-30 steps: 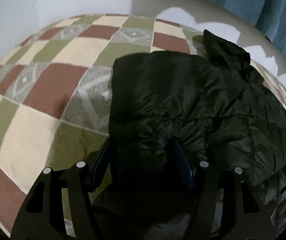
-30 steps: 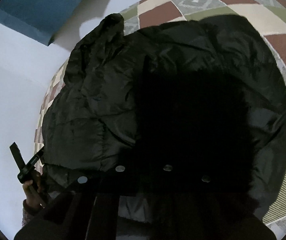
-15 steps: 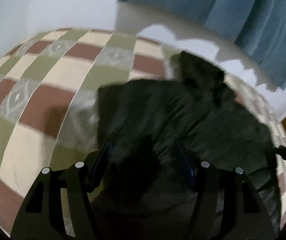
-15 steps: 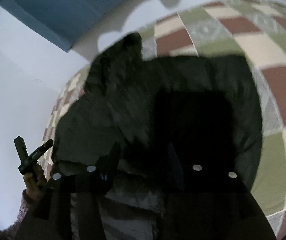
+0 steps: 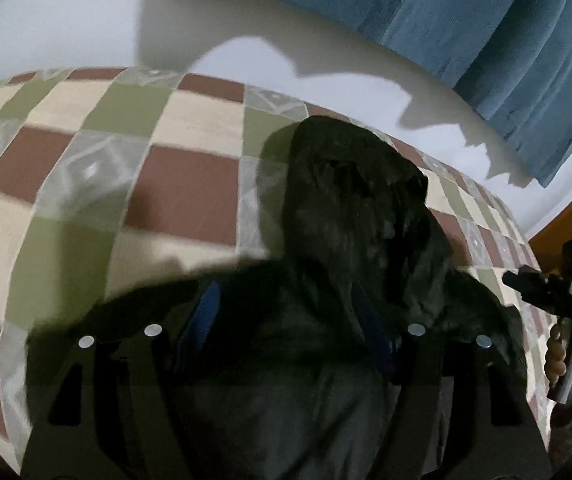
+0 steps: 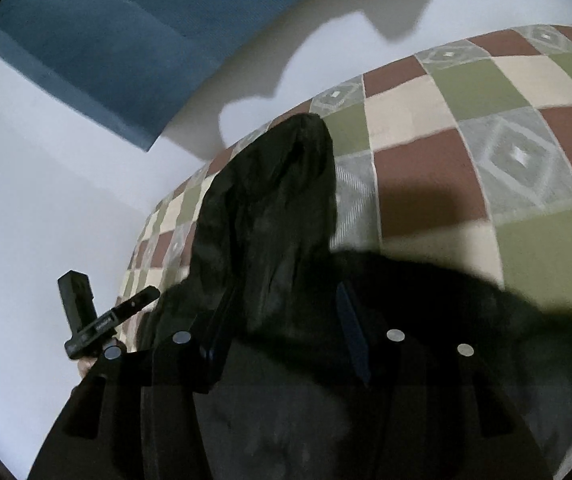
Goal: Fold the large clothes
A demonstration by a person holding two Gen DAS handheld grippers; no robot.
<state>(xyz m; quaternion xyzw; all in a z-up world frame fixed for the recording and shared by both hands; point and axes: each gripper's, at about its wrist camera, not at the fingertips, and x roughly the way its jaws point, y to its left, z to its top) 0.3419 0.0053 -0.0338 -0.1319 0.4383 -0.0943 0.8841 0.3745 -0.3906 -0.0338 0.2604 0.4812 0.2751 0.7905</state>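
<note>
A black puffer jacket [image 5: 350,216] with its hood pointing away lies on a checked bed cover [image 5: 181,184]; it also shows in the right wrist view [image 6: 269,208]. My left gripper [image 5: 286,316] has its jaws wide apart with a thick fold of the jacket's near edge between the blue fingers [image 5: 205,312]. My right gripper [image 6: 281,320] likewise has jacket fabric bunched between its spread fingers [image 6: 350,320]. Both hold the near edge raised toward the hood. The jacket's lower body is hidden under the grippers.
The bed cover [image 6: 486,152] of red, green and cream squares stretches left and right of the jacket. A white wall [image 5: 65,12] and blue curtain [image 5: 486,28] stand behind. The other gripper [image 5: 566,288] shows at the right edge; in the right wrist view it [image 6: 97,316] sits left.
Both grippers have lifted the jacket's near edge and carried it toward the hood. The views have tilted up, so more wall, curtain and bed cover show.
</note>
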